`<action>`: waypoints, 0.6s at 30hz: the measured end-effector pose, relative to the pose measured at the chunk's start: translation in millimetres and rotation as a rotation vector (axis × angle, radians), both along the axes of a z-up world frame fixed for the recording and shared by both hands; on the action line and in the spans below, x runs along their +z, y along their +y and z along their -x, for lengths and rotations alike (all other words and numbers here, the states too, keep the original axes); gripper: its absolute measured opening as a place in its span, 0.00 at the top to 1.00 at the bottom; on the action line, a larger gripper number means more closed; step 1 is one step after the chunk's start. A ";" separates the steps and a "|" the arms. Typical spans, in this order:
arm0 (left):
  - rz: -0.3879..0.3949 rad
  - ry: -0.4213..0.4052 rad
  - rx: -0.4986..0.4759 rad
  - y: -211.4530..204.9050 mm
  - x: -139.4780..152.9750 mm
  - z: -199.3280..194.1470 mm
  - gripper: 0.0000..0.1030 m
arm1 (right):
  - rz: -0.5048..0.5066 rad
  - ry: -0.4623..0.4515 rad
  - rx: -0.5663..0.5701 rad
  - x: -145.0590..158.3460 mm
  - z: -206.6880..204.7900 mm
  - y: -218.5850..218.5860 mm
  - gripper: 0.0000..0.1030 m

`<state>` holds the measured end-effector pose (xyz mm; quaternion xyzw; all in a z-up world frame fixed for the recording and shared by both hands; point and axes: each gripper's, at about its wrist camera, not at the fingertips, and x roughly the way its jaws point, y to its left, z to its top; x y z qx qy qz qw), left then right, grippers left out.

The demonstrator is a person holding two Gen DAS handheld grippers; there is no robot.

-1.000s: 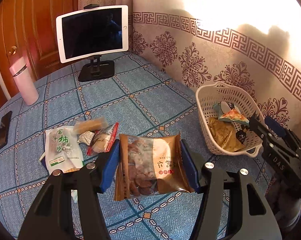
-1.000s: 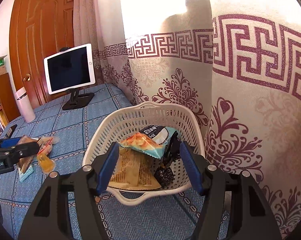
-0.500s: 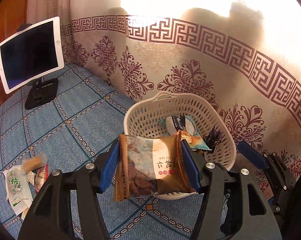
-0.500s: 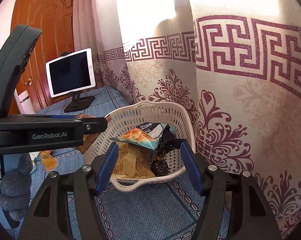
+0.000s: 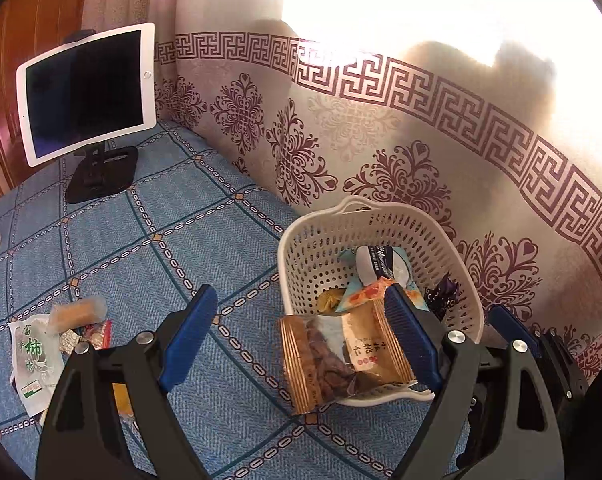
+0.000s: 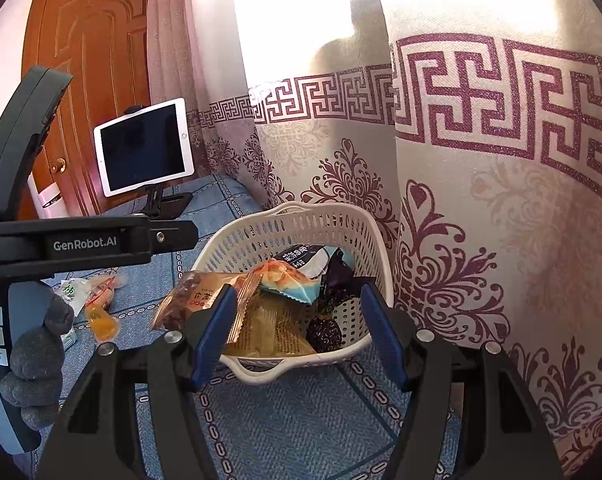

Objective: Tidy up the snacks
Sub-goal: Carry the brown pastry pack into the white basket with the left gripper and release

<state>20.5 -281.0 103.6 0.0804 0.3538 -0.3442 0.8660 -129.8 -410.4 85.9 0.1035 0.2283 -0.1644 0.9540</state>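
Observation:
The brown walnut pack (image 5: 341, 356) tilts over the near rim of the white basket (image 5: 381, 206), leaning on the right finger only. My left gripper (image 5: 299, 296) hangs just above it, its jaws opening, the left pad well clear of the pack. In the right wrist view the same pack (image 6: 193, 300) sits at the basket's (image 6: 301, 210) left rim, above several packets inside. My right gripper (image 6: 297, 292) stays open before the basket, with nothing between its fingers. A white persimmon pack (image 5: 33, 356), a wrapped cake bar (image 5: 77, 312) and a red packet (image 5: 99, 334) lie on the blue cloth.
A tablet on a black stand (image 5: 89, 92) stands at the back of the blue checked cloth. The patterned curtain (image 5: 381, 140) hangs right behind the basket. A pink bottle (image 6: 51, 200) stands by the wooden door. A gloved hand (image 6: 33, 360) holds the left tool's body (image 6: 93, 242).
The left gripper swung from the snack pile over to the basket with the walnut pack. Its jaws have widened and the pack has slipped down onto the basket's rim. The right gripper has kept still.

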 end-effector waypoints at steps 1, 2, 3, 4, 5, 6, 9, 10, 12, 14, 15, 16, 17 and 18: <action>-0.010 -0.015 0.017 2.3 0.4 0.0 0.16 | 0.002 0.000 0.004 0.5 -0.4 1.3 0.38; -0.019 -0.031 0.032 4.7 0.8 0.4 0.16 | 0.003 0.000 0.007 0.9 -0.5 2.7 0.37; -0.027 -0.043 0.044 6.5 0.8 1.2 0.14 | 0.005 0.000 0.010 1.2 -0.7 4.4 0.37; -0.034 -0.051 0.053 8.4 1.2 1.8 0.11 | 0.006 0.001 0.014 1.6 -0.7 5.9 0.36; -0.040 -0.060 0.061 10.0 1.0 2.7 0.10 | 0.008 0.002 0.017 1.9 -1.2 7.4 0.35; -0.044 -0.068 0.065 11.5 0.8 3.9 0.10 | 0.009 0.003 0.021 2.1 -1.6 8.8 0.35; -0.064 -0.089 0.077 14.7 0.3 6.8 0.10 | 0.016 0.006 0.030 3.2 -3.2 12.5 0.35; -0.070 -0.096 0.081 15.2 0.0 7.6 0.10 | 0.022 0.006 0.034 4.0 -4.1 13.9 0.35; -0.075 -0.103 0.085 18.2 0.2 9.5 0.10 | 0.033 0.007 0.048 6.2 -7.6 16.0 0.34; -0.076 -0.105 0.092 21.8 0.5 10.4 0.10 | 0.039 0.015 0.058 8.0 -14.6 16.2 0.32; -0.078 -0.108 0.099 23.8 0.7 10.7 0.10 | 0.040 0.019 0.064 8.7 -18.9 16.0 0.32; -0.082 -0.112 0.107 25.6 0.4 10.9 0.10 | 0.041 0.025 0.072 9.4 -23.7 16.0 0.32; -0.084 -0.117 0.113 27.4 0.7 11.2 0.10 | 0.043 0.032 0.077 9.6 -28.4 16.0 0.32; -0.086 -0.123 0.119 30.0 0.9 11.9 0.10 | 0.046 0.038 0.081 9.5 -32.5 16.6 0.32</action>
